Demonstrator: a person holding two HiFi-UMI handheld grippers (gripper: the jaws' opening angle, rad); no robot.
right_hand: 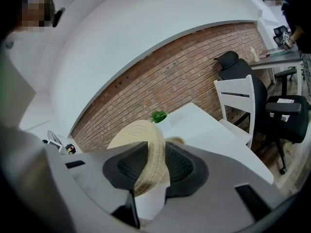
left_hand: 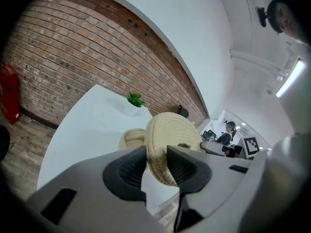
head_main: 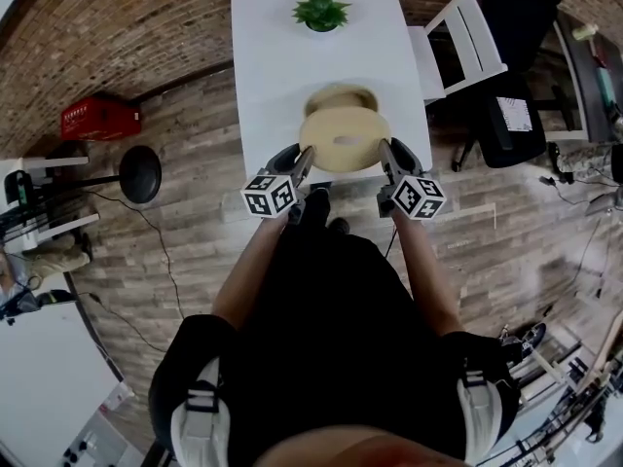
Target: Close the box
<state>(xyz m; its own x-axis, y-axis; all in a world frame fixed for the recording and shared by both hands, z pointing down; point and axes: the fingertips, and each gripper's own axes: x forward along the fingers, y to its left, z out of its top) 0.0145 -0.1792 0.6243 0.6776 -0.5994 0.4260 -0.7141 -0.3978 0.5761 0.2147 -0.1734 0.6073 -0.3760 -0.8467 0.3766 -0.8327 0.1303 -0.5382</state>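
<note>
A round woven lid (head_main: 344, 141) hangs over the near part of the white table (head_main: 263, 56), held from both sides. My left gripper (head_main: 303, 162) is shut on its left rim, and my right gripper (head_main: 386, 157) is shut on its right rim. Just beyond the lid stands the round woven box (head_main: 341, 97), its top uncovered. In the left gripper view the lid's edge (left_hand: 163, 149) sits between the pads, with the box (left_hand: 132, 139) behind it. The right gripper view shows the lid (right_hand: 146, 152) clamped between the pads and the box (right_hand: 175, 141) peeking out behind.
A small green plant in a white pot (head_main: 320, 11) stands at the table's far end. A white chair (head_main: 458, 47) and a black office chair (head_main: 511, 105) are to the right. A black stool (head_main: 140, 173) and a red crate (head_main: 99, 119) are on the floor to the left.
</note>
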